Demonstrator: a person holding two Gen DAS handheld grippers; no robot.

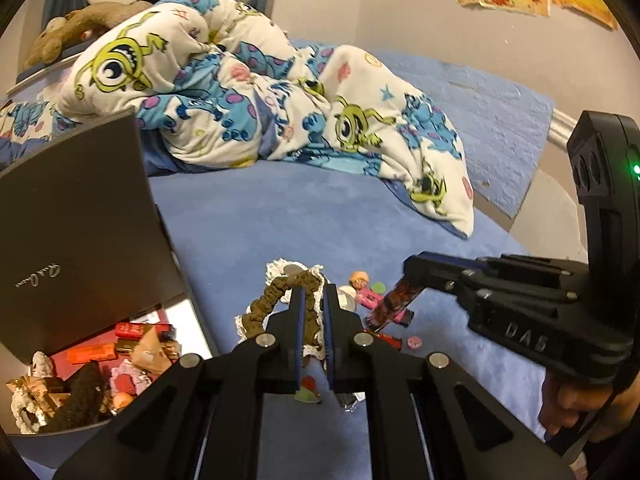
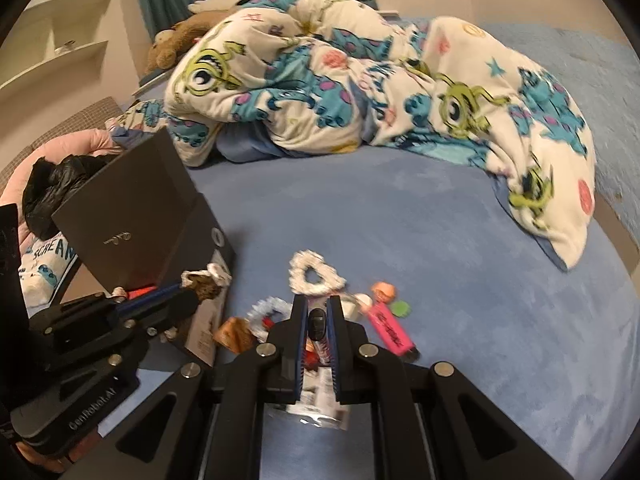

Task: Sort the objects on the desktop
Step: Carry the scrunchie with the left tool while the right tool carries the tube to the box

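Both tongs are clamped on loads above the bed (image 1: 280,220): left tongs (image 1: 312,312) grip a brown scrunchie (image 1: 280,292), right tongs (image 2: 318,320) a patterned tube (image 2: 318,326). Carrying seems underway; next, each needs dropping into the open box (image 1: 60,420) beyond.

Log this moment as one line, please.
left gripper: shut on brown scrunchie | right gripper: shut on patterned tube | box: open | both lifted
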